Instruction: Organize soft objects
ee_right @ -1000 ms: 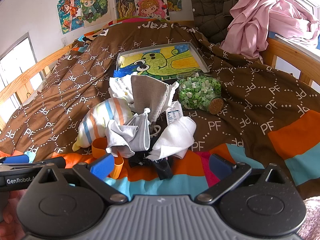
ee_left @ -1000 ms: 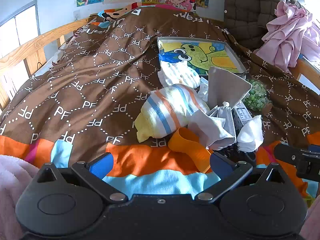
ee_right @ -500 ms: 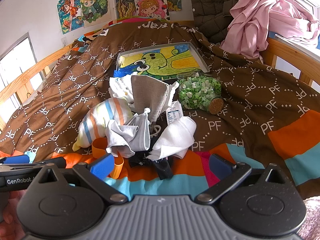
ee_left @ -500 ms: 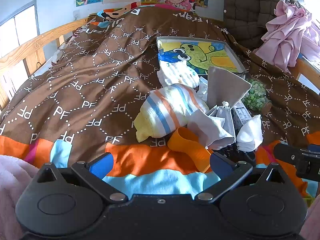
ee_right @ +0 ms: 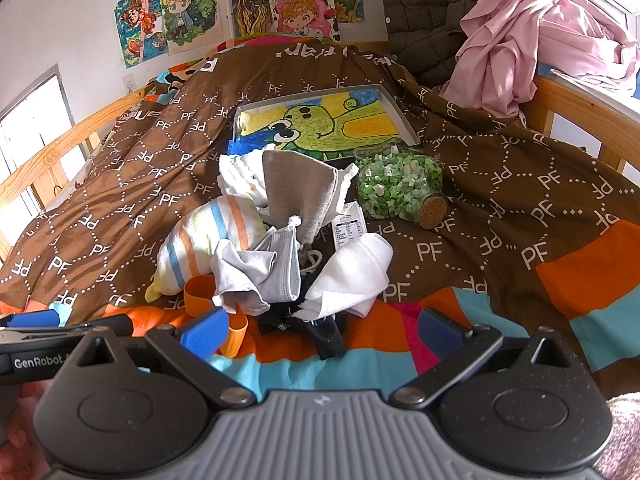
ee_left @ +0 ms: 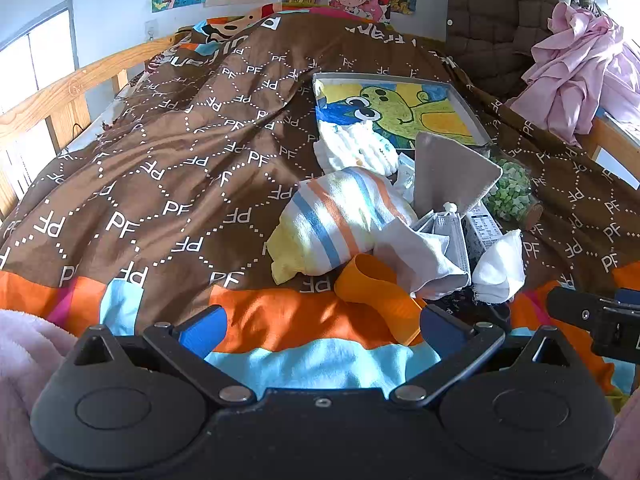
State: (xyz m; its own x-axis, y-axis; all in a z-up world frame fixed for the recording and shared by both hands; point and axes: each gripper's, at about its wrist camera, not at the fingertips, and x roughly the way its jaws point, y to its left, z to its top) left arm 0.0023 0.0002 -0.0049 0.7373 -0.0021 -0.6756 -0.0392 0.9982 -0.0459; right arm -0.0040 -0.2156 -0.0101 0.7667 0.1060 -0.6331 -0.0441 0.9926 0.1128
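No change: left gripper (ee_left: pixel 320 326), right gripper (ee_right: pixel 320 326) stay spread, empty.

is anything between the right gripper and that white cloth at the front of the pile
Yes. The black fabric lies on the bedspread between the open right gripper and the white cloth. It is flat and low, so a reach over it looks possible.

Right claw (ee_right: pixel 322 330) gapes before cloth pile (ee_right: pixel 276 252).
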